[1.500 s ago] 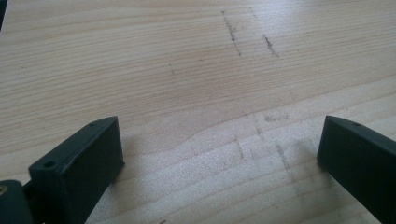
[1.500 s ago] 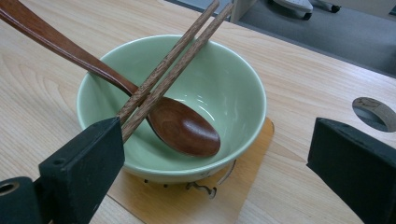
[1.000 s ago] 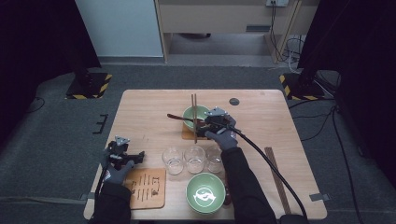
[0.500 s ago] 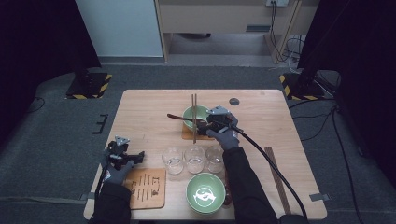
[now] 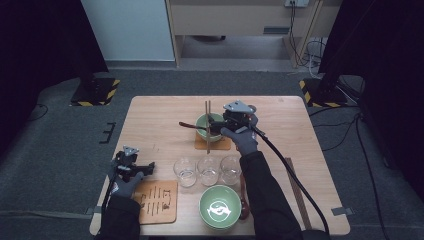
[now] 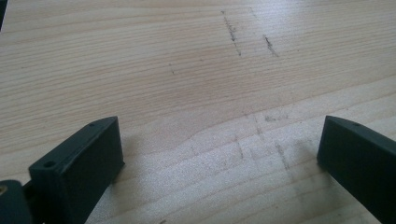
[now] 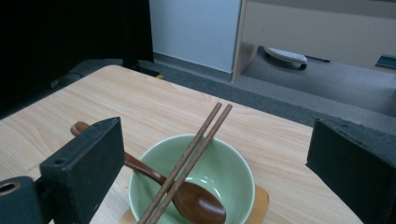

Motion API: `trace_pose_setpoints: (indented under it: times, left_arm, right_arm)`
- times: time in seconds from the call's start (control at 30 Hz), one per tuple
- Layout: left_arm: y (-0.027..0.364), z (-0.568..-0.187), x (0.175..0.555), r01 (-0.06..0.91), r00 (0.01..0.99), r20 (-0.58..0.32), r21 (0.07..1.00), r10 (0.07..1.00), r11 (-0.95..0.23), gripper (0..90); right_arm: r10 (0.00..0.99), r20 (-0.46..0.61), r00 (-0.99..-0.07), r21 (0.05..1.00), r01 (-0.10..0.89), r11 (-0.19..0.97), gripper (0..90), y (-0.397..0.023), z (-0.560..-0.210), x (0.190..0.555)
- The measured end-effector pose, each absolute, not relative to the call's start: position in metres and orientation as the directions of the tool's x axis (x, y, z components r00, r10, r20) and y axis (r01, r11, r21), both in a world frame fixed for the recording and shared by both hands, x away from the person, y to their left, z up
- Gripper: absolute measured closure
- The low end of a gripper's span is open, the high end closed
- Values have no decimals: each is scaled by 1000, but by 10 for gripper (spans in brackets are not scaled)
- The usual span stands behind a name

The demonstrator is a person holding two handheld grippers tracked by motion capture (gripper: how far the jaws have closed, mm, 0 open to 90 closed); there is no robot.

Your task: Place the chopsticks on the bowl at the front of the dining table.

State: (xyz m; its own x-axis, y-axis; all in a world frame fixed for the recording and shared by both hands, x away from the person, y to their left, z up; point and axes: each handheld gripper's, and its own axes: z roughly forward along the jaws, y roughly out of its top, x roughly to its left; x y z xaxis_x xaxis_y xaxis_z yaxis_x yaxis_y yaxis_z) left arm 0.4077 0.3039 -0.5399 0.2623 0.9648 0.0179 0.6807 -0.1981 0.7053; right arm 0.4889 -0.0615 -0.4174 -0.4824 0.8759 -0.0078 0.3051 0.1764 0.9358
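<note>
A green bowl (image 5: 212,120) stands on an orange coaster (image 5: 223,145) at the middle back of the table. A pair of wooden chopsticks (image 5: 208,112) lies across its rim, and a dark wooden spoon (image 5: 189,125) rests in it with the handle pointing left. My right gripper (image 5: 218,128) hovers over the bowl's right side. In the right gripper view this gripper (image 7: 219,144) is open, with the bowl (image 7: 236,165), chopsticks (image 7: 198,142) and spoon (image 7: 198,203) between its jaws, untouched. My left gripper (image 5: 142,167) is at the table's front left, open (image 6: 219,144) over bare wood (image 6: 187,70).
Three clear glasses (image 5: 208,170) stand in a row in front of the bowl. A second green bowl (image 5: 220,207) sits at the front edge with a wooden spoon (image 5: 243,197) beside it. A marked wooden board (image 5: 157,200) lies front left, and a long wooden strip (image 5: 296,187) on the right.
</note>
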Motion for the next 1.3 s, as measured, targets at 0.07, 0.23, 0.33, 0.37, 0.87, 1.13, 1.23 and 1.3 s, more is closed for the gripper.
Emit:
trace_pose_setpoints:
  times: [0.07, 0.23, 0.33, 0.37, 0.87, 1.13, 1.23, 1.3]
  left_arm:
    - [304, -540, 408, 681, 262, 18, 705, 965, -198, 0]
    - [304, -540, 408, 681, 262, 18, 705, 965, -198, 0]
    - [304, -540, 408, 681, 262, 18, 706, 965, -198, 0]
    - [304, -540, 408, 681, 262, 18, 705, 965, -198, 0]
    - [304, -540, 408, 681, 262, 18, 705, 965, -198, 0]
    - [304, -540, 408, 680, 262, 18, 706, 965, -198, 0]
    - [304, -540, 408, 680, 262, 18, 705, 965, -198, 0]
    - [304, -540, 408, 680, 263, 18, 706, 965, -198, 0]
  right_arm:
    - [878, -25, -478, 935, 299, 189, 41, -59, -415, 491]
    - [876, -27, -482, 937, 294, 190, 41, -52, -408, 498]
    - [877, -6, -480, 941, 295, 168, 41, -48, -404, 502]
    - [879, -11, -477, 940, 295, 172, 41, -46, -403, 505]
    - [888, 16, -460, 909, 376, 178, 45, -21, -437, 536]
    - [905, 1, -425, 886, 420, 196, 45, -18, -462, 549]
    - [914, -14, -405, 878, 432, 205, 45, -18, -469, 553]
    - [916, -25, -399, 876, 433, 213, 45, -19, -471, 554]
